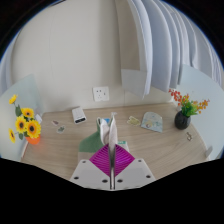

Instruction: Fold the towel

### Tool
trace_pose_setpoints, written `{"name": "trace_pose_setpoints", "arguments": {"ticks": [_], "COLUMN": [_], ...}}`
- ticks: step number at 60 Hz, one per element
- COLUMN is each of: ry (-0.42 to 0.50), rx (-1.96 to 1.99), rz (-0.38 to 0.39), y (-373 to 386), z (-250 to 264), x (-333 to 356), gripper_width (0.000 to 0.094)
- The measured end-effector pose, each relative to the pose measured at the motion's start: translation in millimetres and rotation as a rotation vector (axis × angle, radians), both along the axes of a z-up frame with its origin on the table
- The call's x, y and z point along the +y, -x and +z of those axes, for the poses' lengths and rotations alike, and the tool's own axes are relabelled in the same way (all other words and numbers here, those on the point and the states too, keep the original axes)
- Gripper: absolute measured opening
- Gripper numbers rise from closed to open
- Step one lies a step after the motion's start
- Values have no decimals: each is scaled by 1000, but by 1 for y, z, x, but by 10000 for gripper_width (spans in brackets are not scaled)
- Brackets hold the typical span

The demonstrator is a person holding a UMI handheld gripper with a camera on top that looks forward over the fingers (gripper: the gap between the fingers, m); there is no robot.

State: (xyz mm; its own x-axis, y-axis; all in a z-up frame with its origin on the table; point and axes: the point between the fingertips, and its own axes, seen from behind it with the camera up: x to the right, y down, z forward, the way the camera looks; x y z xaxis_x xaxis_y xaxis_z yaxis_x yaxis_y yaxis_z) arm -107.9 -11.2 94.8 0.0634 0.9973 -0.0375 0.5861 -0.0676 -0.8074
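Between sunflowers (25, 123) and vase (182, 119), claw (112, 160) closed.

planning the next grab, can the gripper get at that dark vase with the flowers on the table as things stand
Probably not straight away. The gripper looks shut on a pale piece of cloth that rises between its fingers, so it is occupied. The vase stands well beyond the fingers and off to one side, though the wooden table between looks bare.

Your wooden table (150, 140) carries yellow sunflowers (25, 124) at one end, a dark vase of flowers (183, 117) at the other, and a small white box (77, 115) near the wall.
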Motion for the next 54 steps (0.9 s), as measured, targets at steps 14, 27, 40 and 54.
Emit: {"name": "trace_pose_setpoints", "arguments": {"ticks": [14, 27, 40, 54], "ry": [-87, -114, -112, -121], "rx": [-65, -41, -41, -52], "rz": [7, 37, 15, 22], "y": [0, -1, -53, -157], "z": [-70, -63, 28, 122], "x": [43, 41, 42, 36], "gripper_width": [31, 224, 859, 847]}}
